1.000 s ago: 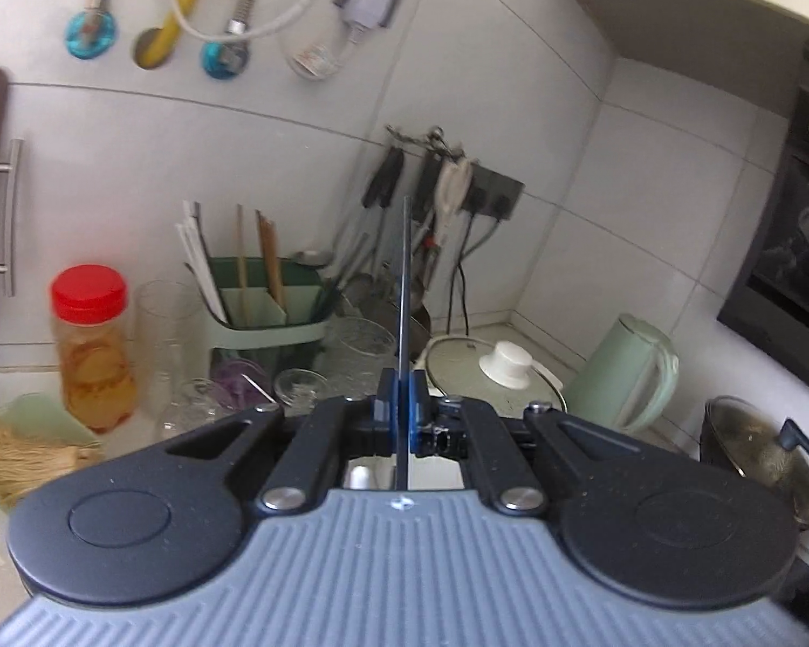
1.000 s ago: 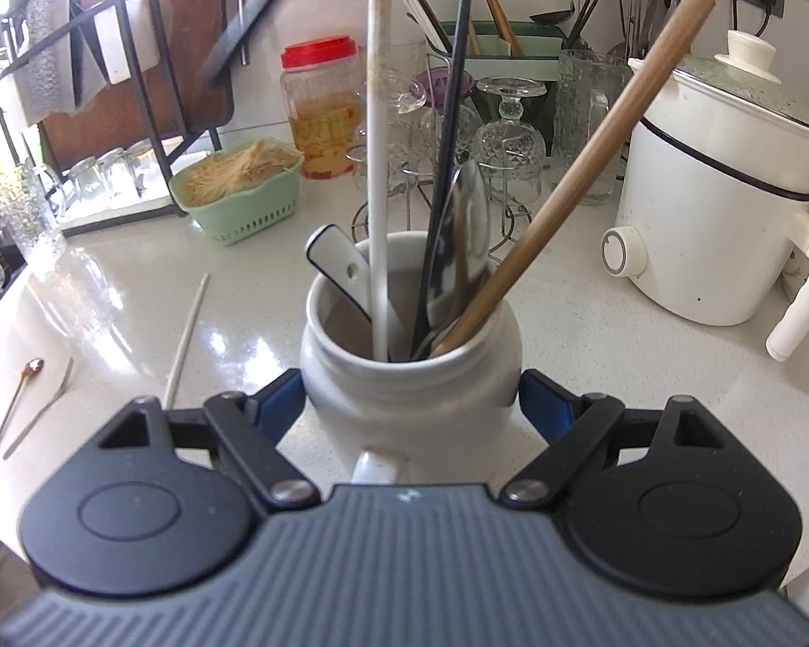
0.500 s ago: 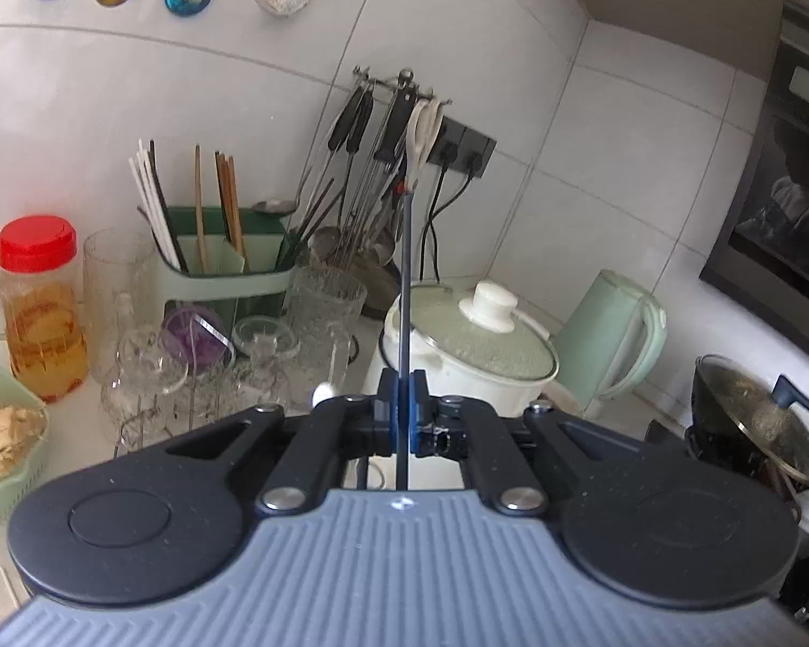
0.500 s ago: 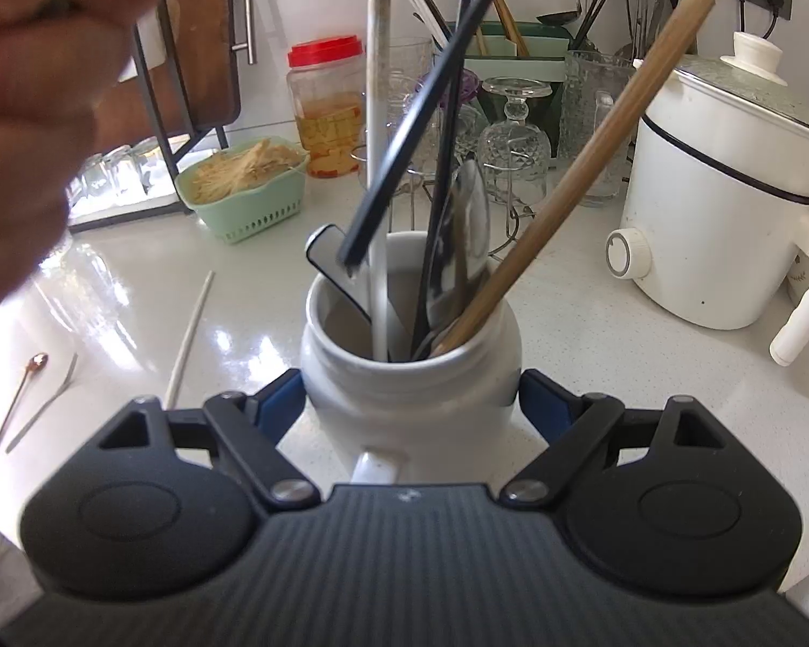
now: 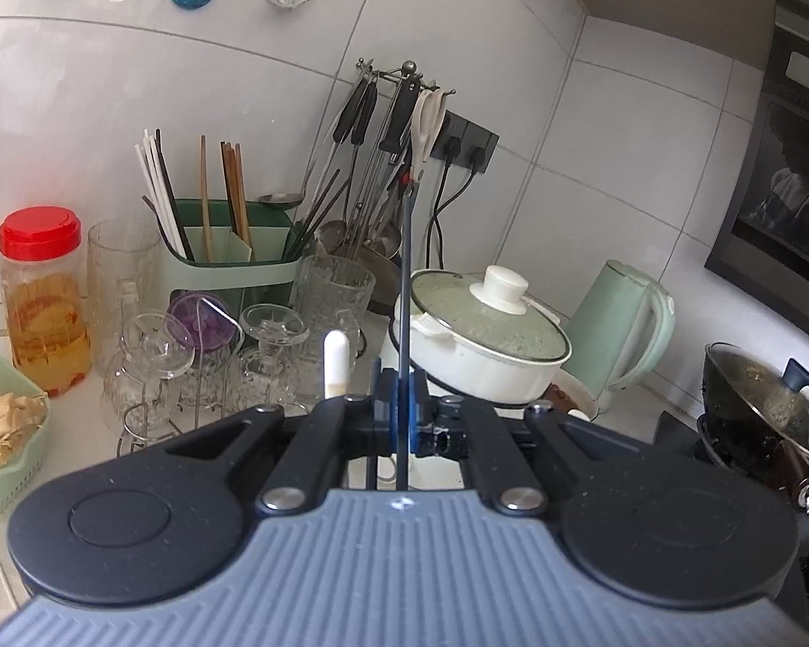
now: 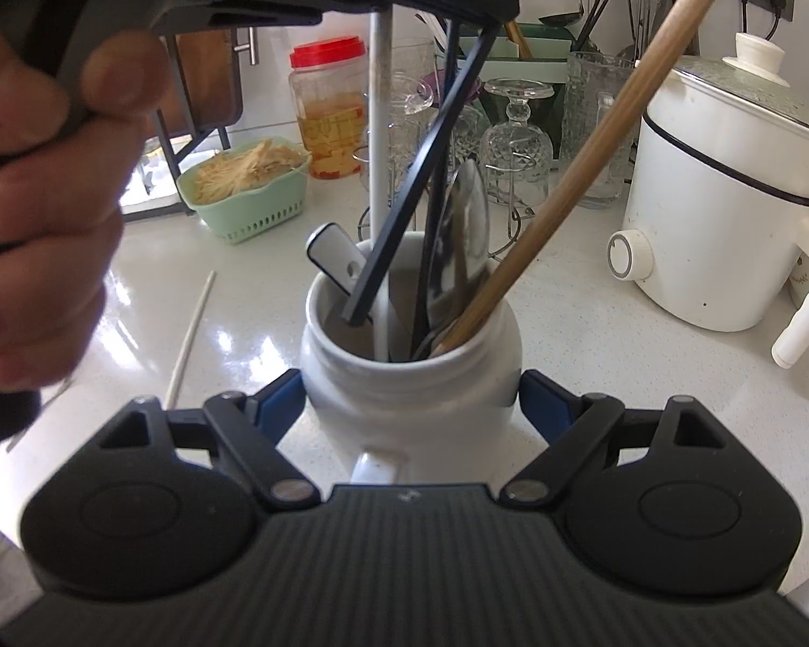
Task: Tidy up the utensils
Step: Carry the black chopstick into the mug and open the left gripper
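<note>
Left gripper [image 5: 399, 410] clamped on a black chopstick [image 6: 404, 205], tip just inside the white jar [image 6: 410, 377]. Right gripper [image 6: 411, 399] spread wide, blue pads against that jar's sides.

Hidden, cropped and unclear parts

The jar's [image 6: 411, 393] base sits behind the right gripper [image 6: 411, 401] body — its blue pads half hidden beside the jar; the dark chopstick's [image 6: 404, 205] top is cut by the frame's upper edge, and the hand [image 6: 43, 205] — blurred — runs off the left edge.
</note>
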{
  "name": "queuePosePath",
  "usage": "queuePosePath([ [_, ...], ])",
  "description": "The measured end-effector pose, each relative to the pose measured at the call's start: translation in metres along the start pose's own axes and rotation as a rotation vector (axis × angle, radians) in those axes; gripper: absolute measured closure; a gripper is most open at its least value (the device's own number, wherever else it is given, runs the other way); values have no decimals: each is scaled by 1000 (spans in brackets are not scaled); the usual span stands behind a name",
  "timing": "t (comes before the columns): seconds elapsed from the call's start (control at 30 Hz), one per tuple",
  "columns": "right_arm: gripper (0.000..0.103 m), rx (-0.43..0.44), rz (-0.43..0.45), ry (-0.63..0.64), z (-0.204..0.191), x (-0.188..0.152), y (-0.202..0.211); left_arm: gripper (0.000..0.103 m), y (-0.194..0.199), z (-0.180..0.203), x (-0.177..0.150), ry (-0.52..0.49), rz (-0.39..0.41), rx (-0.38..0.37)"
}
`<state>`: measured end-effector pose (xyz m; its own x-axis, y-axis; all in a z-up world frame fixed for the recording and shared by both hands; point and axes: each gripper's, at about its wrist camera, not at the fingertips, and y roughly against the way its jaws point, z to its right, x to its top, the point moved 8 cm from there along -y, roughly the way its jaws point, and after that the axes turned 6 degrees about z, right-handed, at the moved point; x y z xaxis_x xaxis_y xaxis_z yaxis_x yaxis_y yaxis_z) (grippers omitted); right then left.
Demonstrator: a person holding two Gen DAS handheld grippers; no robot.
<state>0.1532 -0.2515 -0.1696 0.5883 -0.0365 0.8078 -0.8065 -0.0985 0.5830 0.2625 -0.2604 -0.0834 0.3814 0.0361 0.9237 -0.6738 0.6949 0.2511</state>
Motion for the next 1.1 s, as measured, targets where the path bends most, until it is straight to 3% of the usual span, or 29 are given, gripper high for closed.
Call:
queuePosePath([
  [0.43, 15, 1, 4, -5, 0, -1, 1, 99, 16, -2, -18, -13, -27, 15],
  [0.7, 14, 3, 10, 2, -1, -2, 2, 99, 33, -9, -29, 34, -134, 48],
  [0.9, 14, 5, 11, 4, -1, -2, 2, 99, 39, -7, -47, 16, -215, 67],
  [1.1, 14, 7, 6, 3, 0, -2, 2, 99, 45, -6, -57, 37, -250, 103],
])
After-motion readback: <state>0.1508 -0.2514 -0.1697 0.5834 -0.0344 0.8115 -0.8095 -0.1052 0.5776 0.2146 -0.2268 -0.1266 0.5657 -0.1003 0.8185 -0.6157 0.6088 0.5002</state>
